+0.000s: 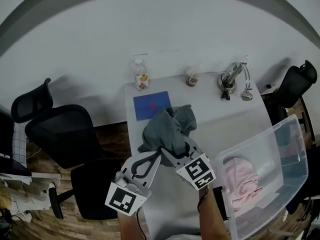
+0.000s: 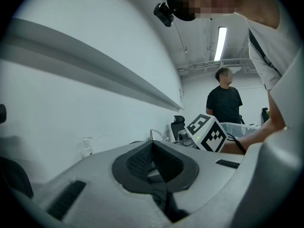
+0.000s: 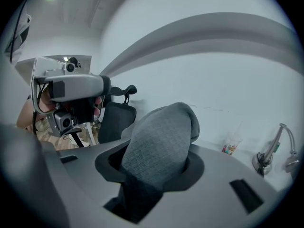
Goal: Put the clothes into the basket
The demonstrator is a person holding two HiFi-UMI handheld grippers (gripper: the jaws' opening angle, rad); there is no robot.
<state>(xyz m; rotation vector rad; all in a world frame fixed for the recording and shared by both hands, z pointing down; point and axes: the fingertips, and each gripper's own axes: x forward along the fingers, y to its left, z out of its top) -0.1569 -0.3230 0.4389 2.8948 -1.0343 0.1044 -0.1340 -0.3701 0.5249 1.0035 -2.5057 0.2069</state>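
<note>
A grey garment [image 1: 167, 129] hangs bunched above the white table [image 1: 225, 119], and my right gripper [image 1: 172, 151] is shut on it. In the right gripper view the grey cloth [image 3: 161, 141] fills the gap between the jaws of that gripper [image 3: 156, 172] and rises above them. My left gripper [image 1: 149, 160] sits just left of the garment, shut, and in its own view the left gripper [image 2: 153, 148] has its pads meeting with nothing between them. The clear plastic basket [image 1: 282, 149] stands at the right with a pink garment [image 1: 242, 181] inside.
At the table's back stand a bottle [image 1: 141, 75], a cup [image 1: 193, 76] and a metal lamp [image 1: 234, 79]. A blue sheet [image 1: 151, 105] lies behind the garment. Black office chairs [image 1: 65, 134] [image 1: 300, 79] flank the table. A person in a black shirt [image 2: 224, 103] stands further off.
</note>
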